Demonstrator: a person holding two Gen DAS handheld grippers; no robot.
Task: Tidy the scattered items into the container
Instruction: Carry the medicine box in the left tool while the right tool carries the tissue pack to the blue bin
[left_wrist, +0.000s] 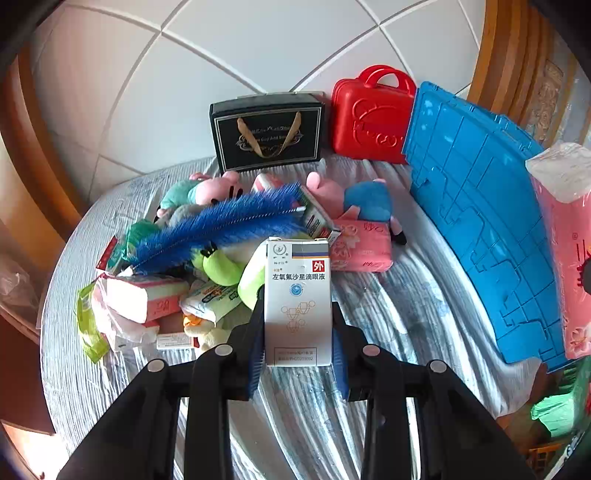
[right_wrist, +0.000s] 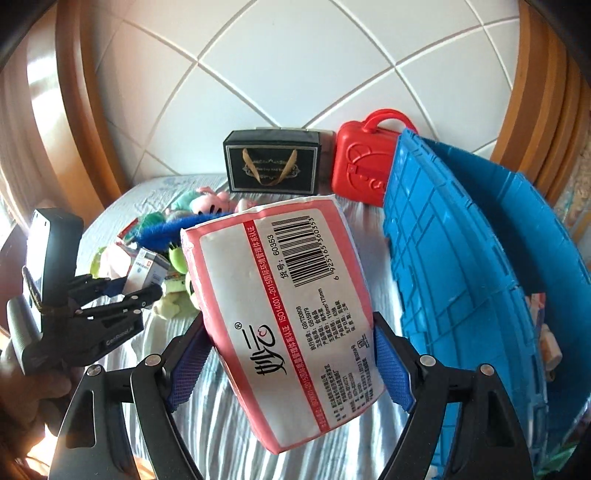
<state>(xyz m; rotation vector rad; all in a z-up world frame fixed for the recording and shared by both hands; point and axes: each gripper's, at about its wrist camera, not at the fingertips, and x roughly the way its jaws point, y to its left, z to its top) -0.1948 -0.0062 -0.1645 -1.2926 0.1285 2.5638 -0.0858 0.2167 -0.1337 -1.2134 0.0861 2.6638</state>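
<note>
My left gripper (left_wrist: 298, 325) is shut on a white eye-drop box (left_wrist: 297, 295) and holds it above the striped bedspread, in front of the pile. My right gripper (right_wrist: 291, 339) is shut on a pink tissue pack (right_wrist: 284, 306), held up left of the blue crate (right_wrist: 461, 280). That pack also shows at the right edge of the left wrist view (left_wrist: 569, 258). The blue crate (left_wrist: 480, 221) stands at the right. The left gripper with its box shows in the right wrist view (right_wrist: 136, 286).
A pile lies on the bedspread (left_wrist: 388, 314): a blue brush (left_wrist: 229, 225), pink pig plush toys (left_wrist: 354, 201), a green plush (left_wrist: 221, 264), tissue packs (left_wrist: 144, 295) and a pink pack (left_wrist: 364, 247). A black gift bag (left_wrist: 267, 131) and a red case (left_wrist: 369, 114) stand at the back.
</note>
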